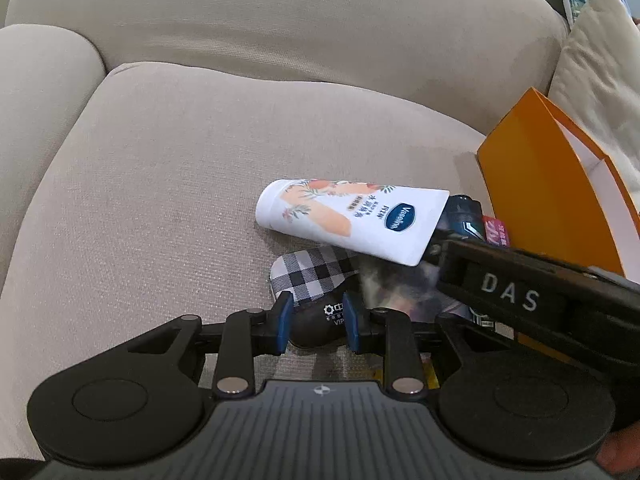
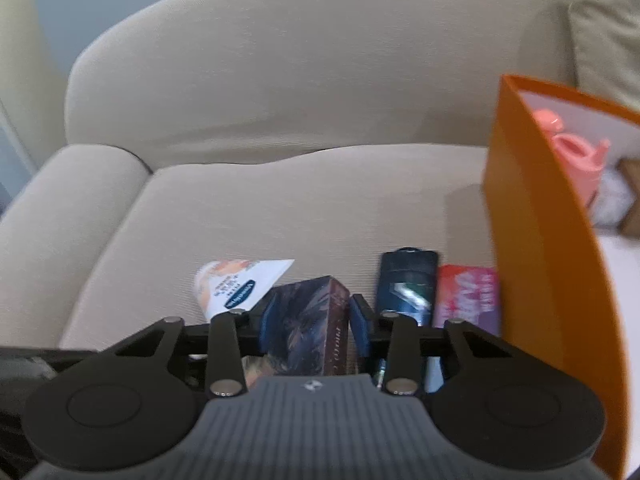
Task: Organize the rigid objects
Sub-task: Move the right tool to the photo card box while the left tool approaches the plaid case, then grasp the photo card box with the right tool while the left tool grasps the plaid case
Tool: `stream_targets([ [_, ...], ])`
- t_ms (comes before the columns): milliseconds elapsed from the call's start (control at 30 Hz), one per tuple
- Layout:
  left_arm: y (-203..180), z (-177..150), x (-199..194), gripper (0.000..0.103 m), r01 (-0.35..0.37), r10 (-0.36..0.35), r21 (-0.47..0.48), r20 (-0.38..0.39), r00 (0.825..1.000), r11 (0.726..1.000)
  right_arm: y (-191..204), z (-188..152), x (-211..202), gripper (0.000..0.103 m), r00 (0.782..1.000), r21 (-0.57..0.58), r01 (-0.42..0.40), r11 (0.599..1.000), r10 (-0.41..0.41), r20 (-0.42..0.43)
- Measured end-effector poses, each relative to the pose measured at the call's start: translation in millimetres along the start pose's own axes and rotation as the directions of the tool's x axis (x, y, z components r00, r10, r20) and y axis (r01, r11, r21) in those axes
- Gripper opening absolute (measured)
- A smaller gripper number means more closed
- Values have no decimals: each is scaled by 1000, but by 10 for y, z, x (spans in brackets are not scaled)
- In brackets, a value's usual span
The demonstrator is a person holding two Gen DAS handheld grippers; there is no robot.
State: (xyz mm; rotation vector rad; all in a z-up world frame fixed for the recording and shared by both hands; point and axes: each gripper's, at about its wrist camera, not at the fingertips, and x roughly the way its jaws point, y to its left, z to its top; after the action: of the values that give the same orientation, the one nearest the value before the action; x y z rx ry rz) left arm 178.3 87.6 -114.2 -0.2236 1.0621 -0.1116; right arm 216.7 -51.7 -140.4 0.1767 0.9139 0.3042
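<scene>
Two grippers work over a beige sofa seat (image 1: 168,184) strewn with small items. Seen from the left wrist, the left gripper (image 1: 315,320) has its blue pads (image 1: 282,322) on either side of a dark pouch (image 1: 318,326) with white print, and they appear to press on its sides, so it is gripping the pouch. A black-and-white checked piece (image 1: 308,276) extends from the pouch up and away from the camera. Beyond it lies a white Vaseline tube (image 1: 352,220), long axis running across the seat, rounded cap end to the left and flat crimped end to the right, tilted slightly with the crimped end lower in the picture. Its right end overlaps a dark bottle (image 1: 464,216); a red packet (image 1: 496,232) sits beside that, against an orange box (image 1: 548,200). The right gripper's black body crosses the lower right.

From the right wrist, blurred, the right gripper (image 2: 314,320) straddles a dark patterned box (image 2: 308,320), whose long axis points away from the camera. The pads lie close along both its sides, but I cannot tell whether they press on it. To the left the tube (image 2: 240,284) shows its crimped end pointing right. Right of the box stands the bottle (image 2: 406,284), long axis away from the camera, then the packet (image 2: 468,296), just beside the orange box (image 2: 532,240), which holds a pink item (image 2: 572,152).
</scene>
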Motion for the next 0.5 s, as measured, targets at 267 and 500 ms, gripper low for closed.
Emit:
stream_targets([
  [267, -82, -30, 27, 26, -40, 39, 62, 17, 999, 997, -83, -39, 93, 56, 987, 115, -65, 991, 81, -139],
  [500, -154, -50, 44, 24, -70, 68, 112, 26, 997, 991, -187, -105, 65, 54, 972, 224, -78, 972, 124, -199],
])
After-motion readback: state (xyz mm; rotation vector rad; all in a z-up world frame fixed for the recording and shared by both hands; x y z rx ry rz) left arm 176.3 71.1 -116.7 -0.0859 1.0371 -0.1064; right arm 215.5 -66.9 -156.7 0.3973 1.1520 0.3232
